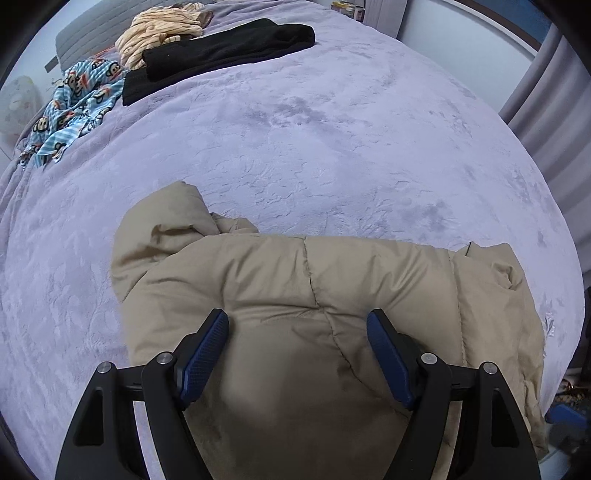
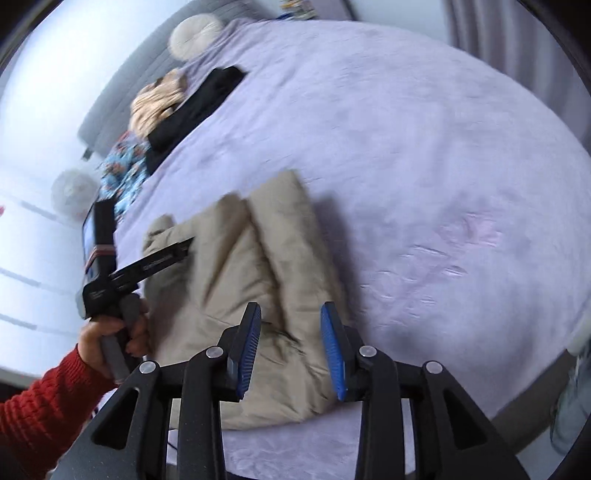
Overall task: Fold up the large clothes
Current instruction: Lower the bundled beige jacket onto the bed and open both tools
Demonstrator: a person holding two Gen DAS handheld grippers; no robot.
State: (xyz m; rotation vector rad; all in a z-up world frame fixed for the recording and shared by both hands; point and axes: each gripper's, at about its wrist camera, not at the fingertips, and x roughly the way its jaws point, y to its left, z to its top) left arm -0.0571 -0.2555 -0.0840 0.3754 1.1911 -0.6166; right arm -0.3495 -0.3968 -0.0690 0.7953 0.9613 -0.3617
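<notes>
Tan puffy quilted jacket (image 1: 332, 295) lies bunched on lilac bed cover, near front edge of bed. Partly folded: thick layers doubled over, stitched seams across padded panels, rumpled end sticking out toward left in left wrist view. In right wrist view jacket (image 2: 251, 266) shows two long parallel folds, blurred.

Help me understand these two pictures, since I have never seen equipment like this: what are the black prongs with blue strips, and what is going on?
A person holds a hand tool in each hand; each carries a wide-angle camera looking along its two fingers. One picture looks past the left gripper, the other past the right gripper. In the right view you see the left hand on its handle. Both grippers are open above a beige padded jacket, partly folded on a lilac bedspread; neither holds anything. Farther off lie folded black clothes, a striped cream garment and a blue cartoon-print one.
</notes>
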